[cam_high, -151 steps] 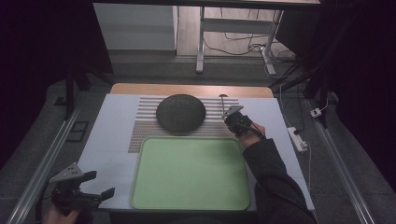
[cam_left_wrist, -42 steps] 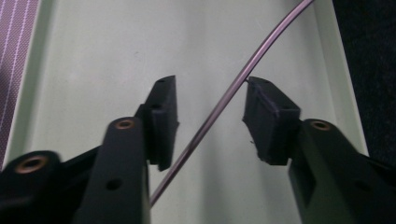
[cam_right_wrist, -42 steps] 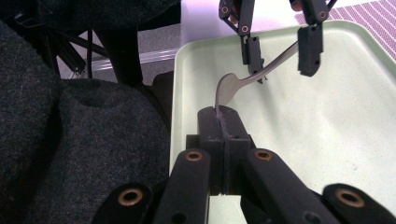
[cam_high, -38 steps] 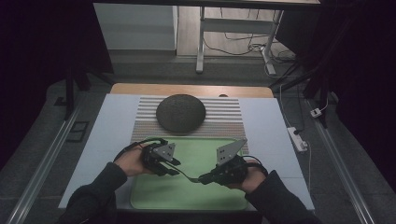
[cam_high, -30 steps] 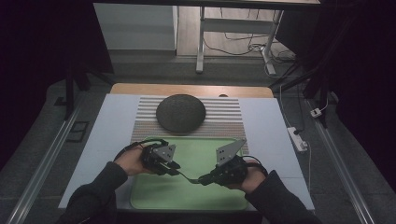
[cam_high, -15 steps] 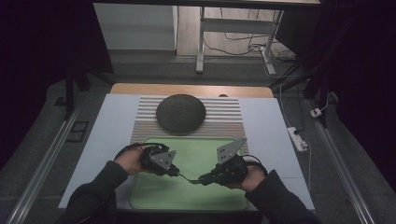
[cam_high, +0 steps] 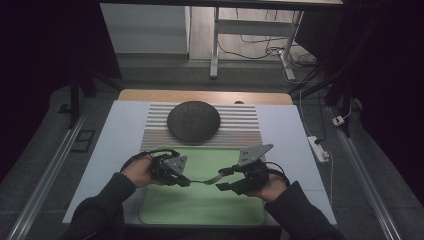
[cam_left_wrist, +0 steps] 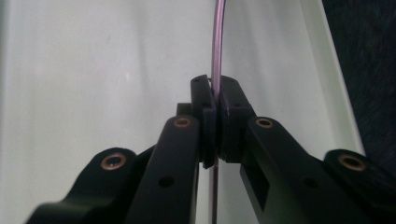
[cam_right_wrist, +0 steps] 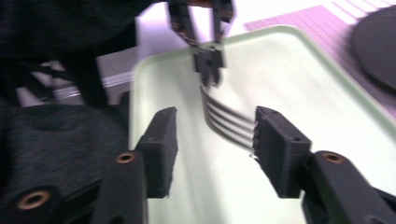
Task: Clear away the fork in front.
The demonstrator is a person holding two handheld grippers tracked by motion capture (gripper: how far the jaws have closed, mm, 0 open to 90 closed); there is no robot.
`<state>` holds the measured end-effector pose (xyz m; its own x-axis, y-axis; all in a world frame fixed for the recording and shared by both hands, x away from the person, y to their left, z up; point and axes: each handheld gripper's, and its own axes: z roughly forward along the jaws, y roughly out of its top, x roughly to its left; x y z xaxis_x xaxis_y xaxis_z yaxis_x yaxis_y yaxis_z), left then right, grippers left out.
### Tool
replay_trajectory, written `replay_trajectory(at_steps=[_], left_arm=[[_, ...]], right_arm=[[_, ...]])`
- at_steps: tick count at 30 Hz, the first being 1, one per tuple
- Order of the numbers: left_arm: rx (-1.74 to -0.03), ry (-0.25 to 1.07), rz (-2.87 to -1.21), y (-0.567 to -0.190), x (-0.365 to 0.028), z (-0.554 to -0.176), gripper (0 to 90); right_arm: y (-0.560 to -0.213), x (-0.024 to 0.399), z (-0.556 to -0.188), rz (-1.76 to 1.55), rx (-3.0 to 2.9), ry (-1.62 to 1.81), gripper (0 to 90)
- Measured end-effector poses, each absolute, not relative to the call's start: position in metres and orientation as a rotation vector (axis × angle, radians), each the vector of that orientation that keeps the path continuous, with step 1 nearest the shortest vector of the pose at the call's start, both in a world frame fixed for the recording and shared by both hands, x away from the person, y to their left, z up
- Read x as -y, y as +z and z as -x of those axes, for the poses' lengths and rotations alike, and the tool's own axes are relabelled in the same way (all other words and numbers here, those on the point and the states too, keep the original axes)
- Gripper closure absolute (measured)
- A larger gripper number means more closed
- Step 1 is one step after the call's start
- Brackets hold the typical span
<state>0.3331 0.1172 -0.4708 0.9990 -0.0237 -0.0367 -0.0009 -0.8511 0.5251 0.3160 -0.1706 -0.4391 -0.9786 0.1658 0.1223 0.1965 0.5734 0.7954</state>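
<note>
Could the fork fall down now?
Maybe. The left gripper pinches the fork by one thin end, so it could twist or slip. The right gripper has just been opening its jaws, with the prongs between them, so it may not catch it. A drop would likely land on the green tray.

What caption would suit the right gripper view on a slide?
Right gripper's jaws, just opened, flank a fork that the left gripper grips above the green tray.
</note>
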Motion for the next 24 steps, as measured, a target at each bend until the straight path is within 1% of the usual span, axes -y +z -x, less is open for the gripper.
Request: replay_trajectory(at_steps=[1, 3, 6, 7, 8, 9, 10, 12, 18, 20, 24], left_arm=[[0.017, -0.056, -2.588, -0.471, -0.117, -0.333, 86.1], [-0.062, -0.08, -2.589, -0.47, -0.119, -0.335, 86.1], [-0.153, -0.12, -2.59, -0.47, -0.122, -0.336, 86.1], [-0.178, -0.131, -2.592, -0.47, -0.123, -0.337, 86.1], [-0.208, -0.131, -2.594, -0.471, -0.125, -0.336, 86.1], [-0.243, -0.14, -2.593, -0.471, -0.126, -0.336, 86.1], [-0.276, -0.145, -2.591, -0.471, -0.127, -0.336, 86.1], [-0.345, -0.144, -2.59, -0.471, -0.129, -0.335, 86.1], [-0.504, -0.088, -2.589, -0.471, -0.136, -0.328, 86.0], [-0.557, -0.064, -2.591, -0.473, -0.138, -0.325, 86.0], [-0.672, -0.062, -2.565, -0.475, -0.145, -0.321, 86.0]], right_arm=[[-0.439, 0.171, -0.317, 0.35, 2.784, -1.403, 45.2], [-0.44, 0.172, -0.317, 0.375, 2.809, -1.402, 43.6], [-0.441, 0.174, -0.317, 0.424, 2.877, -1.391, 37.7], [-0.441, 0.176, -0.317, 0.464, 2.899, -1.397, 33.2], [-0.441, 0.176, -0.317, 0.464, 2.899, -1.397, 33.2], [-0.441, 0.178, -0.317, 0.52, 2.911, -1.41, 29.0], [-0.441, 0.178, -0.317, 0.52, 2.911, -1.41, 29.0], [-0.441, 0.18, -0.317, 0.562, 2.921, -1.42, 24.9], [-0.442, 0.19, -0.313, 0.67, 2.941, -1.402, 20.4], [-0.442, 0.193, -0.312, 0.702, 2.939, -1.403, 17.4], [-0.443, 0.201, -0.309, 0.768, 2.95, -1.389, 9.4]])
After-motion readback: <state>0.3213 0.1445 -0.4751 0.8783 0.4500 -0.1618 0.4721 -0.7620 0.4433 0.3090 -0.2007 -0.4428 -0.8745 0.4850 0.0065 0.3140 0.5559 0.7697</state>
